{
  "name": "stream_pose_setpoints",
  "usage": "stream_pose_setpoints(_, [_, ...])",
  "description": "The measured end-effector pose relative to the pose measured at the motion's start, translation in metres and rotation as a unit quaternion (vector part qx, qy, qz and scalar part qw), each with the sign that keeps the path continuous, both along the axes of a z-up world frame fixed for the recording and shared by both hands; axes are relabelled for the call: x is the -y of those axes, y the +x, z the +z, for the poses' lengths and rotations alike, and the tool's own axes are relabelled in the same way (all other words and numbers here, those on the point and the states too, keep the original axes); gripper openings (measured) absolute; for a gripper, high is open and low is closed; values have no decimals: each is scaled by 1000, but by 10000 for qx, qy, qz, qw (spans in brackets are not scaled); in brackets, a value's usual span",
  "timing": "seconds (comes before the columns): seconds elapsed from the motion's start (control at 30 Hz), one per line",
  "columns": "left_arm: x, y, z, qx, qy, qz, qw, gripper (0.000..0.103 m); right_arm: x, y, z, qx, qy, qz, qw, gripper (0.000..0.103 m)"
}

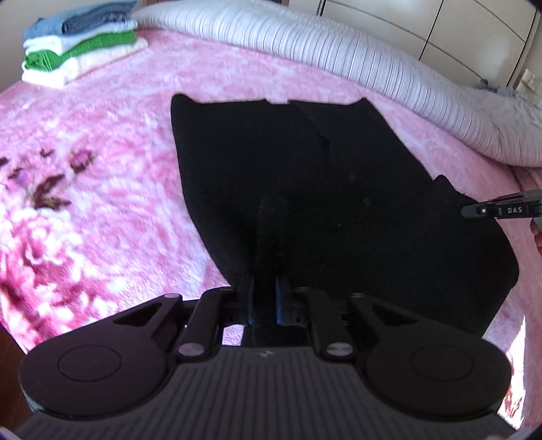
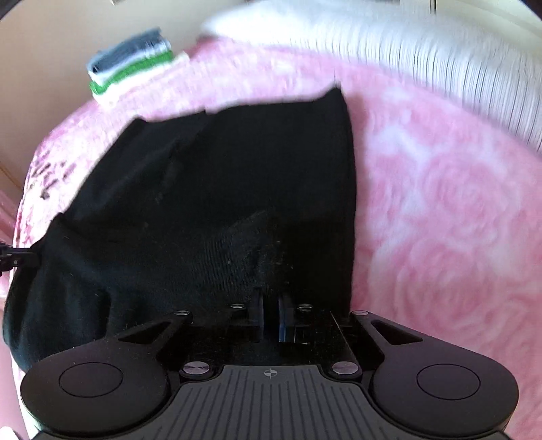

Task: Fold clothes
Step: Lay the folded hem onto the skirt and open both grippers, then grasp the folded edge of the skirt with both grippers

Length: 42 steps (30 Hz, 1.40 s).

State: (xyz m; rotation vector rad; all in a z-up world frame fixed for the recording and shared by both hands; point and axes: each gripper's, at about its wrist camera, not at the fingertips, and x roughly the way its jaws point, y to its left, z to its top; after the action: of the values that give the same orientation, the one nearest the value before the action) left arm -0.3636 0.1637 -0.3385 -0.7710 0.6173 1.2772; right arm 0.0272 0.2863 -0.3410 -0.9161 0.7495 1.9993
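A black garment [image 1: 305, 186] lies spread on a pink flowered blanket [image 1: 101, 152], its near edge lifted into a ridge. My left gripper [image 1: 265, 298] is shut on that near edge, with black cloth pinched between its blue pads. The right gripper [image 1: 501, 210] reaches in at the right edge of the left wrist view, at the garment's right side. In the right wrist view the garment [image 2: 220, 189] fills the left half, and my right gripper [image 2: 271, 314] is shut on a bunched fold of it. The left gripper's tip [image 2: 13, 254] shows at the far left edge.
A stack of folded blue, white and green cloths [image 1: 78, 44] sits at the far left corner of the bed, also seen from the right wrist [image 2: 132, 67]. A white ribbed bolster [image 1: 305, 40] runs along the back. Wardrobe doors [image 1: 440, 27] stand behind it.
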Motion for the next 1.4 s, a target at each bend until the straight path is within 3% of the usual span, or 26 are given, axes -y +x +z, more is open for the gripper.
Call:
stream_pose_setpoints(0.1, [0,3,3,-217,-12,18,9998,15,6,5,11,-109,112,-13,9999,6])
stream_pose_setpoints(0.27, [-2,8,6,-407,140,-136,9990,21,1,-2,-2,129,-91,-17,9999,7])
stream_pose_setpoints(0.4, [-13,9,-10,-374,-205,-396,9983,21,-7,-4,-12,153,-314,-125,9993,17])
stream_pose_setpoints(0.47, [-18,4,-17,-258,-314,-322,9987,5,-8,-3,-20,141,-430,-134,9989,20])
stream_pose_setpoints(0.5, [-19,0,-17,-143,-302,-228,9992,5,-8,-3,-23,140,-471,-131,9987,19])
stream_pose_setpoints(0.53, [-18,-2,-14,-73,-238,-157,9996,5,-7,-3,-22,157,-406,-117,9990,6])
stream_pose_setpoints(0.67, [-8,-1,2,-122,226,-101,9996,5,4,2,1,101,183,-71,9998,6])
stream_pose_setpoints(0.83, [-17,-4,4,-79,474,146,9987,5,5,-2,10,172,599,-175,9979,5])
stream_pose_setpoints(0.9, [-21,-2,1,-186,449,193,9986,5,2,-6,7,235,690,-244,9970,5])
stream_pose_setpoints(0.97, [-31,3,-10,-423,137,139,9989,7,-1,-11,3,320,748,-310,9962,6])
stream_pose_setpoints(1.03, [-34,8,-20,-637,-213,41,9977,9,-8,-17,-12,561,415,-425,9967,9])
stream_pose_setpoints(1.1, [-30,11,-12,-735,-110,89,9972,12,-12,-21,-23,744,82,-587,9955,15])
stream_pose_setpoints(1.17, [-23,13,-1,-723,82,254,9970,12,-3,-19,-9,609,367,-783,9944,21])
stream_pose_setpoints(1.27, [-18,20,8,-425,338,209,9983,12,9,-21,9,370,718,-887,9928,22])
stream_pose_setpoints(1.33, [-25,28,1,-401,239,-43,9989,13,10,-25,9,109,588,-604,9964,22])
stream_pose_setpoints(1.4, [-35,33,-16,-575,-33,-202,9981,15,1,-27,-7,217,357,-524,9978,22])
